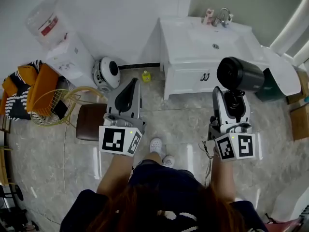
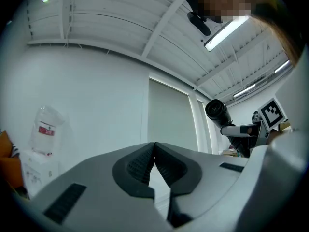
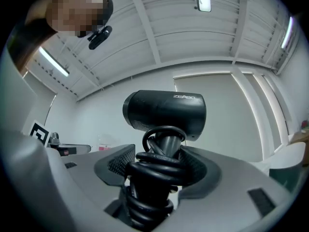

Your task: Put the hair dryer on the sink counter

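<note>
The right tool (image 1: 233, 100) grips a black hair dryer (image 1: 240, 74) by its cord-wrapped handle near the sink worktop (image 1: 183, 37); the left tool (image 1: 130, 87) is closed.

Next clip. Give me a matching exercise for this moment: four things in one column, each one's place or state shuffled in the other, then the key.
Things
1. hair dryer
2. left tongs
3. sink counter
4. yellow bottle

Place or state
A. on the floor beside the cabinet
B. shut, nothing between them
C. clamped by its cord-wrapped handle in the right tongs
D. white, with a tap at its far edge

Pairs: 1-C, 2-B, 3-D, 4-A
</note>
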`<action>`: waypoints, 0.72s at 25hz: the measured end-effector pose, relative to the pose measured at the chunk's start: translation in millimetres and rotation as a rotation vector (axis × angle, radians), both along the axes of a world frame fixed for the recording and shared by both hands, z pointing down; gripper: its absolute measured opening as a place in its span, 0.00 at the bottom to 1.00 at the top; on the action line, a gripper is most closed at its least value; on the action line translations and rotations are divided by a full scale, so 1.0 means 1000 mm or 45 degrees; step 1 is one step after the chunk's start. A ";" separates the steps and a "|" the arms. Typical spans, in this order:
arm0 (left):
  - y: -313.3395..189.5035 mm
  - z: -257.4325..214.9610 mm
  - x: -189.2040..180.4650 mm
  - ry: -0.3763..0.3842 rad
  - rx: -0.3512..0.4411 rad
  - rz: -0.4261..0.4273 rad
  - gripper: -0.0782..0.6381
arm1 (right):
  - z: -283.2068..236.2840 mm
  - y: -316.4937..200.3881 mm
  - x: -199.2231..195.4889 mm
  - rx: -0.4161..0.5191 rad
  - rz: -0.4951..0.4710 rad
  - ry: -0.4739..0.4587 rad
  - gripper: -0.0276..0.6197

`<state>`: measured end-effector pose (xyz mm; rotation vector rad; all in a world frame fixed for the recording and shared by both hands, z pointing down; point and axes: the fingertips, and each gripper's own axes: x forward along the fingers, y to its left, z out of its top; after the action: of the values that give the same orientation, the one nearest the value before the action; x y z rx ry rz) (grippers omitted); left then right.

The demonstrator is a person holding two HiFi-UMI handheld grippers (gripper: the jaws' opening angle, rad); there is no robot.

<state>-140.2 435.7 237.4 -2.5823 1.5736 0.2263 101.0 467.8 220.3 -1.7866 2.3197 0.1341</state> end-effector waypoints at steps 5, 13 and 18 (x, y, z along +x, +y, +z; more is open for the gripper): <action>0.019 0.002 0.004 -0.020 0.008 -0.015 0.13 | 0.000 0.017 0.008 0.019 -0.011 -0.022 0.50; -0.014 -0.003 0.011 -0.030 0.016 0.000 0.13 | -0.005 -0.014 0.014 0.022 -0.006 -0.038 0.50; -0.061 -0.008 0.010 -0.020 0.036 0.035 0.13 | -0.011 -0.055 0.010 0.037 0.013 -0.025 0.50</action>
<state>-129.9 374.6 229.0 -2.5794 1.5193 0.2290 110.6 413.2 209.4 -1.7784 2.2832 0.1504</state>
